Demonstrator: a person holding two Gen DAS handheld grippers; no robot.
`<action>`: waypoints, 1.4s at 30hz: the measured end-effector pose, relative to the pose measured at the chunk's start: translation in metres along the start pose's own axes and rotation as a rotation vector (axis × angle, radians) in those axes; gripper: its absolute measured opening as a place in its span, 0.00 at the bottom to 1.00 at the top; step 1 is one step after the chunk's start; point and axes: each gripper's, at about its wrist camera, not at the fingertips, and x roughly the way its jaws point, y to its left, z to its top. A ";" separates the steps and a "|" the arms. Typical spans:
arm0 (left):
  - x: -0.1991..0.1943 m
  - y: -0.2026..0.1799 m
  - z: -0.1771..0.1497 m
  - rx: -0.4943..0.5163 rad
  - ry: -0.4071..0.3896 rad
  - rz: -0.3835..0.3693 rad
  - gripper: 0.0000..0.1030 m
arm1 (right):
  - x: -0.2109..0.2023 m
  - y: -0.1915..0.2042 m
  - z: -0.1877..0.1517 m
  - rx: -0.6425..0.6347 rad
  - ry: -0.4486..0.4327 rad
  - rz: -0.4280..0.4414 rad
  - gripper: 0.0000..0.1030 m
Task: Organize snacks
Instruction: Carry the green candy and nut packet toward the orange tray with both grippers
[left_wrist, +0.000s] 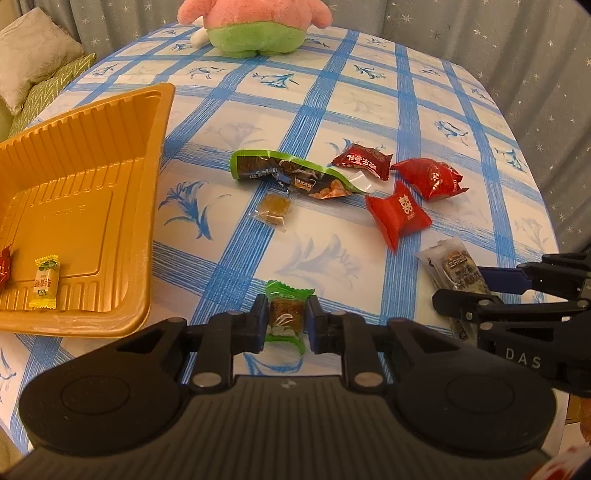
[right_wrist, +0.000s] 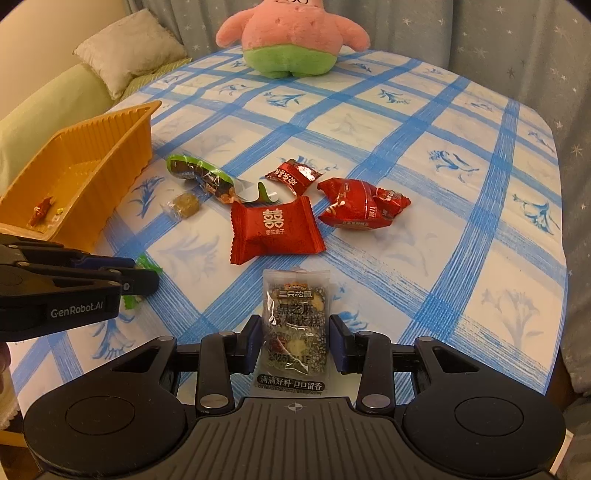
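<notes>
Clamping the green-wrapped candy (left_wrist: 286, 317) at lower centre with the left gripper (left_wrist: 286, 323); right gripper (right_wrist: 293, 345) jaws flank the sesame cake packet (right_wrist: 295, 325), contact unclear. Lift both clear of the bench (left_wrist: 406, 110), then drop into the orange tray (left_wrist: 110, 236) at left without snagging its rim.

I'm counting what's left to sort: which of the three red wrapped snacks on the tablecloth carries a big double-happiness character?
The flat red pillow packet, nearest the grippers. The small dark-red candy behind it has a line of white text; the crumpled red bag lies to its right.
</notes>
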 end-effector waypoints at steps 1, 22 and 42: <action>0.000 0.000 0.000 0.004 0.000 -0.001 0.18 | 0.000 0.000 0.000 0.004 0.001 0.002 0.37; -0.067 0.019 -0.003 -0.027 -0.090 -0.026 0.18 | -0.051 0.022 0.019 0.011 -0.060 0.096 0.37; -0.133 0.110 -0.017 -0.149 -0.182 0.131 0.18 | -0.069 0.120 0.060 -0.082 -0.100 0.352 0.37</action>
